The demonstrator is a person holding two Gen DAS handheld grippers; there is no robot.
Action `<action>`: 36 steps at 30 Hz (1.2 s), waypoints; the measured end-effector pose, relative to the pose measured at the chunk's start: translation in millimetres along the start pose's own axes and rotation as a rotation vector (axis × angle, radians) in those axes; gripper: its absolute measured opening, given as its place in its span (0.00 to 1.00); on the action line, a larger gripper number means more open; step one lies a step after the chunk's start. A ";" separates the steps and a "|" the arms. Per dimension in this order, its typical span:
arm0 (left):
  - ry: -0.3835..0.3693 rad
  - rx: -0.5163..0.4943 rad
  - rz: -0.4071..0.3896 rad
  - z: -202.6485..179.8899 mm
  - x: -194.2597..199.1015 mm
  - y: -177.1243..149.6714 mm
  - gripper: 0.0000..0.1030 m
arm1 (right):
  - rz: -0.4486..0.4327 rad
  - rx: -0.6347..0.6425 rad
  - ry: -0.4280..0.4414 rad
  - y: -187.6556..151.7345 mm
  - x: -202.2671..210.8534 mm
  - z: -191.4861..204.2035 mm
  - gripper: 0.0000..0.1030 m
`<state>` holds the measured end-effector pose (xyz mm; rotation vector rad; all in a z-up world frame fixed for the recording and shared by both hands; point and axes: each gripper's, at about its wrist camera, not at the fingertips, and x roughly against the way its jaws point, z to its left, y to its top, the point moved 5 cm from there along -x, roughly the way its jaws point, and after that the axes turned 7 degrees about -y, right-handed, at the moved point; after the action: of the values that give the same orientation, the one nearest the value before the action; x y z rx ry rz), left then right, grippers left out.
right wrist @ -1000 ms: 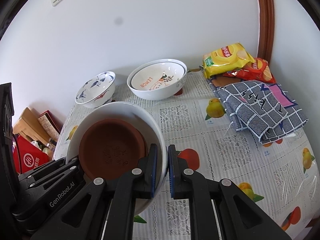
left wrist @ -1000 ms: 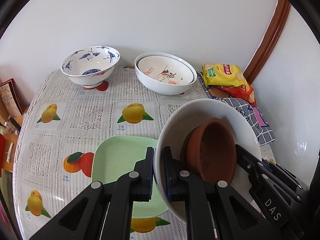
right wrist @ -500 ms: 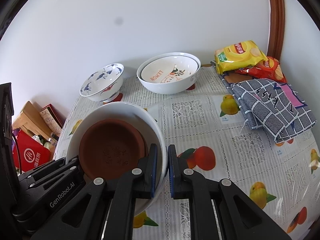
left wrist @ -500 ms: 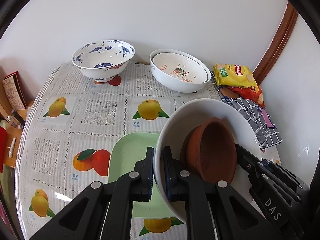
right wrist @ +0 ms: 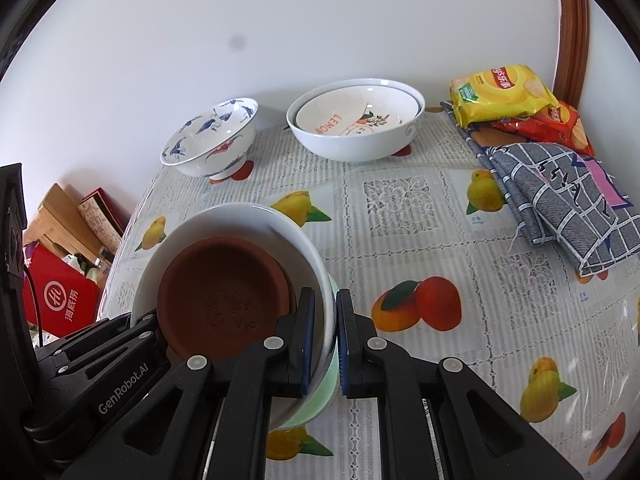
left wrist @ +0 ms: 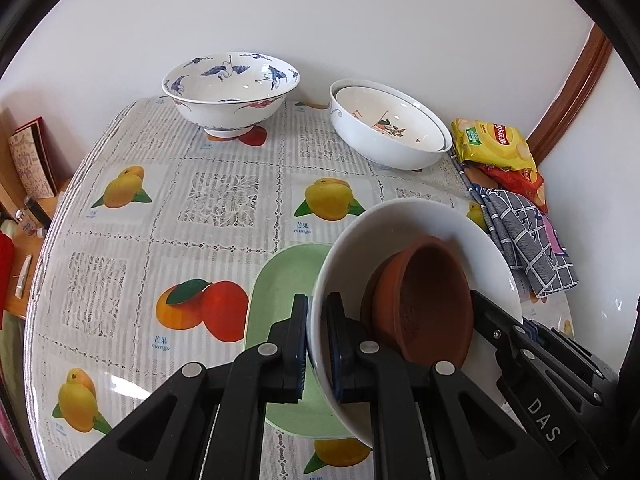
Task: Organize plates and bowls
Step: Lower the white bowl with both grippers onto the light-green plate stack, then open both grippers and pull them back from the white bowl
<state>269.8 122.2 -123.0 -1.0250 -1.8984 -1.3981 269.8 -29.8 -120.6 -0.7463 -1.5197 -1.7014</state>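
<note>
I am holding one white bowl [left wrist: 432, 220] with both claws at once. My left claw [left wrist: 317, 344] is pinching the bowl's rim on its left side, one pad outside the wall and one inside; my right claw [right wrist: 323, 340] is pinching the opposite rim the same way. Both are closed down to the thickness of the wall — nothing else is between the pads.

A brown clay dish [left wrist: 424, 300] is sitting inside the white bowl, leaning against its inner wall. The bowl itself is tilting, and it is hanging directly over a pale green plate [left wrist: 280, 280] that is lying flat on the table [left wrist: 224, 196]. In the right wrist view the green plate's edge is showing just under the bowl; whether the two are touching, I cannot tell.

At the far edge of the table, by the wall, a blue-patterned bowl [left wrist: 230, 88] is standing upright, well apart from my load. Beside it a white bowl with lettering [right wrist: 356, 116] is nesting inside a larger white one. On the right side a yellow snack bag [right wrist: 500, 90] is lying over a red one, next to a folded checked cloth [right wrist: 560, 200]
</note>
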 end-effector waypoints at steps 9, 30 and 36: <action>0.007 0.028 0.027 16.6 -12.7 -6.6 0.09 | 0.035 0.016 0.000 -8.2 -18.0 10.3 0.10; 0.002 0.049 0.057 29.2 -39.7 -10.1 0.10 | 0.064 0.033 -0.001 -19.8 -50.1 11.8 0.10; -0.008 0.049 0.053 29.6 -39.3 -10.8 0.10 | 0.047 0.057 0.007 -21.2 -50.0 12.3 0.11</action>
<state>282.3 138.9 -168.8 -1.0519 -1.8880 -1.3135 280.3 -10.0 -171.5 -0.7402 -1.5275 -1.6179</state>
